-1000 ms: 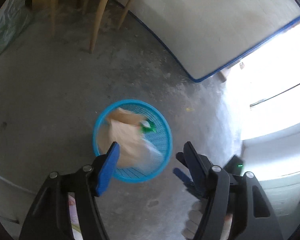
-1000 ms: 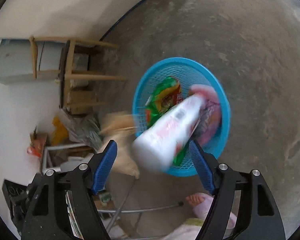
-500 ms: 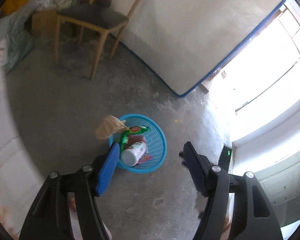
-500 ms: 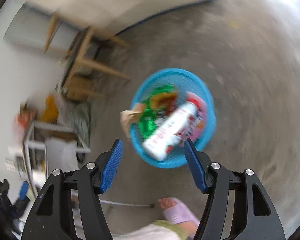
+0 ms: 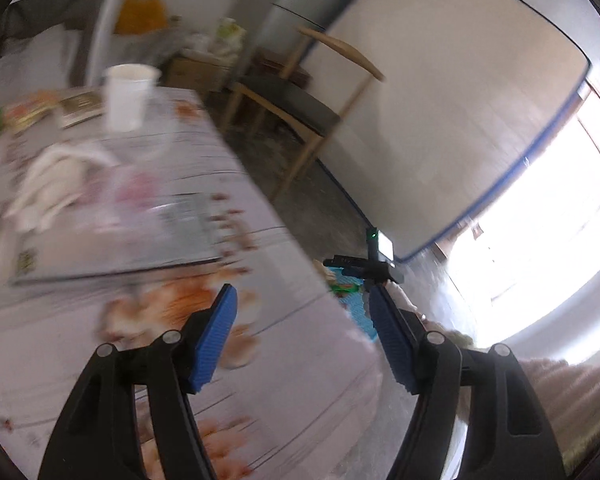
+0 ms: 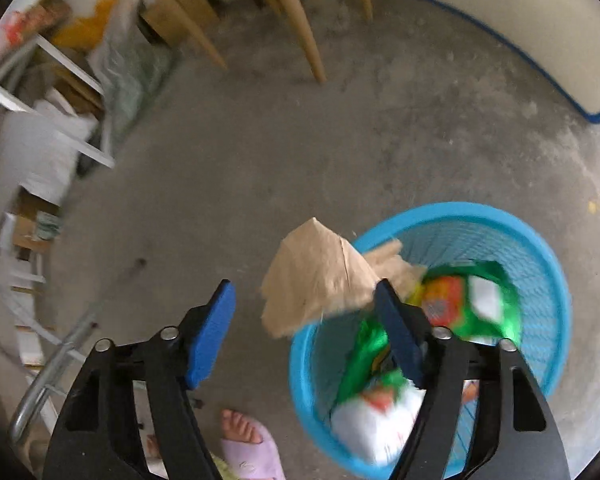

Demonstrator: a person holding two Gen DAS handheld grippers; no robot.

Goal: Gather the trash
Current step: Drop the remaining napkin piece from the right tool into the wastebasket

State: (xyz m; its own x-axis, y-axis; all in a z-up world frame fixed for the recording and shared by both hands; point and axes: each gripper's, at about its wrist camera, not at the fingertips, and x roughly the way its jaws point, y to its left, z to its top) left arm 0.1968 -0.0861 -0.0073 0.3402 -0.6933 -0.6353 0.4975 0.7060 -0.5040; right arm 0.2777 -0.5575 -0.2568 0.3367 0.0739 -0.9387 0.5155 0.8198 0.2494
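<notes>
My left gripper (image 5: pixel 302 304) is open and empty above a table (image 5: pixel 300 380) with a flowered cloth. On the table lie a white paper cup (image 5: pixel 129 96), crumpled tissue (image 5: pixel 48 188), snack wrappers (image 5: pixel 24 112) and a flat packet (image 5: pixel 112 236), all blurred. My right gripper (image 6: pixel 304 296) is open and empty above the floor, beside a blue mesh basket (image 6: pixel 540 264). The basket holds green wrappers (image 6: pixel 480 296) and a white bottle (image 6: pixel 376 424); a brown paper bag (image 6: pixel 316 280) hangs over its rim. The basket (image 5: pixel 354 308) peeks past the table edge in the left wrist view.
A wooden chair (image 5: pixel 292 100) stands behind the table by a white board with a blue edge (image 5: pixel 440 120). Chair legs (image 6: pixel 300 32), a white shelf (image 6: pixel 56 128) and clutter line the far side of the concrete floor. A foot in a pink slipper (image 6: pixel 248 444) is below the right gripper.
The left gripper has swung up from the basket to the table top. The right gripper has shifted left, so the basket now sits lower right. Both stayed open.
</notes>
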